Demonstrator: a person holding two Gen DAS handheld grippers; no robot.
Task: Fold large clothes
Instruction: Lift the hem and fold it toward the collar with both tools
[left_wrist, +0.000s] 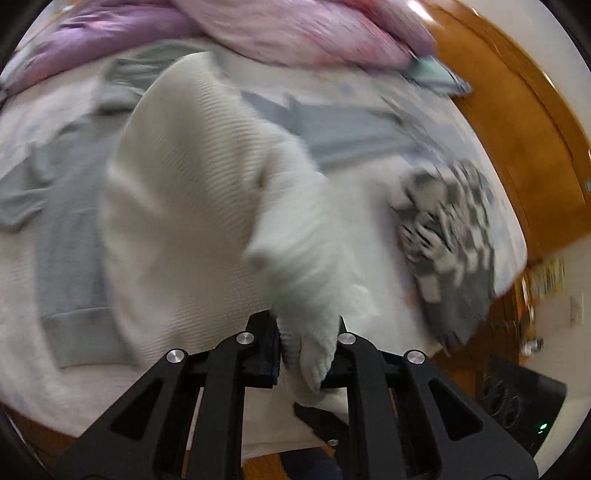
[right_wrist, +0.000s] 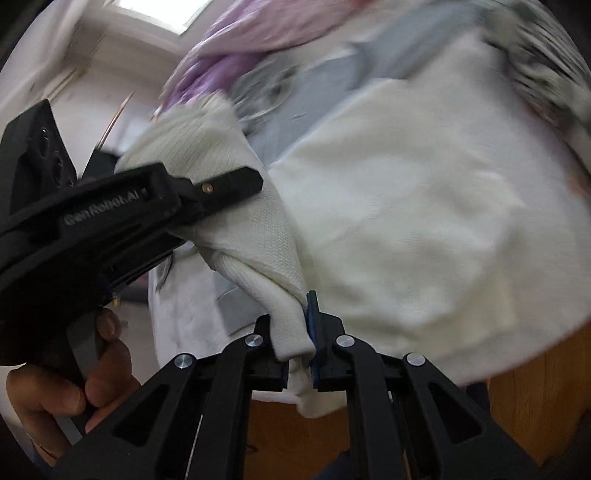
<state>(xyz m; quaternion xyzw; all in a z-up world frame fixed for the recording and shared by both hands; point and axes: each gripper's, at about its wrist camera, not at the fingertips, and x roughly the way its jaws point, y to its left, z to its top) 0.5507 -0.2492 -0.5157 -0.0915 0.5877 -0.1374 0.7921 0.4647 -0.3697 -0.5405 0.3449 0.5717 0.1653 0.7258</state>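
- Left hand-held gripper (left_wrist: 308, 354): clamped on a bunched fold of the cream ribbed knit sweater (left_wrist: 192, 206), lifted off the bed (left_wrist: 22, 314).
- Right hand-held gripper (right_wrist: 297, 354): pinching another edge of the sweater, near the bed's front edge.
- Grey sweatshirt (left_wrist: 66, 229) lies flat underneath; checkered grey-white garment (left_wrist: 454, 236) at the bed's right edge; purple quilt (left_wrist: 110, 33) along the far edge.

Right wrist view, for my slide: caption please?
Right gripper and left gripper both clamp the cream knit sweater above the bed.

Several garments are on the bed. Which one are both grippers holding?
The white knit sweater. The left gripper and right gripper each pinch its fabric, while the grey sweater and checkered garment lie untouched on the bed.
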